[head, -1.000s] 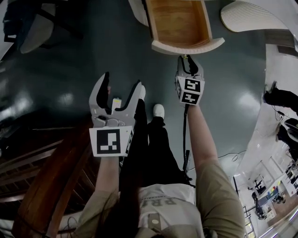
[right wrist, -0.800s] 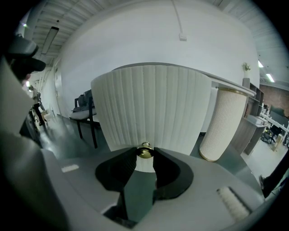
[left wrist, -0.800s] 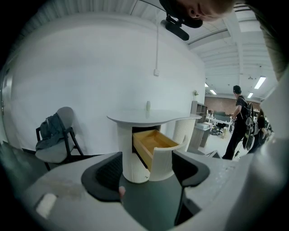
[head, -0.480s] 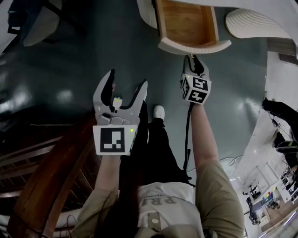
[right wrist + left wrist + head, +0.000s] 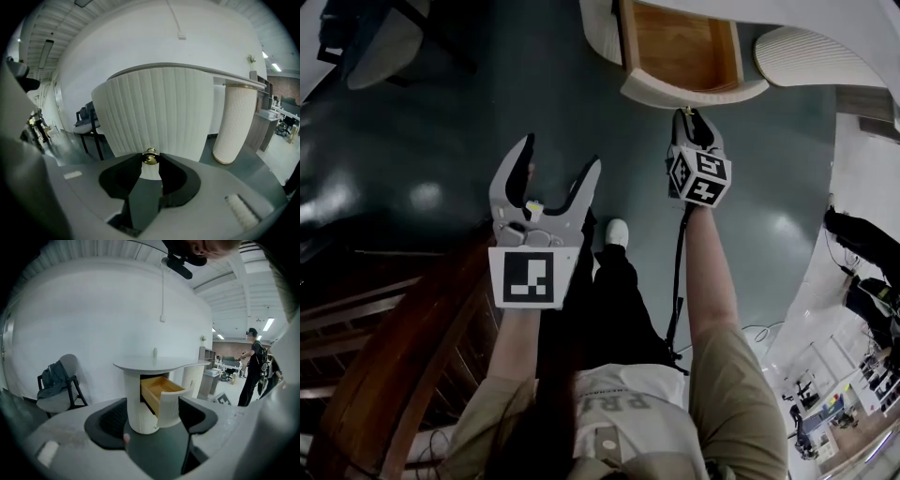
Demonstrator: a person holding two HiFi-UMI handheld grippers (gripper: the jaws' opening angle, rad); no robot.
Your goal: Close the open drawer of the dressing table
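This looks like a large open-plan office or lab hall with a furniture corner staged in it, not a home. In the left gripper view a white dressing table (image 5: 159,365) and a chair (image 5: 70,366) (a backpack (image 5: 50,380) slung on it, at nine o'clock) stand against a bare white wall (image 5: 93,319) on a dark glossy floor (image 5: 441,122). At three o'clock are desks (image 5: 225,367) and a standing person (image 5: 253,366). At two o'clock, strip lights (image 5: 268,324) hang under a ribbed ceiling (image 5: 229,296).
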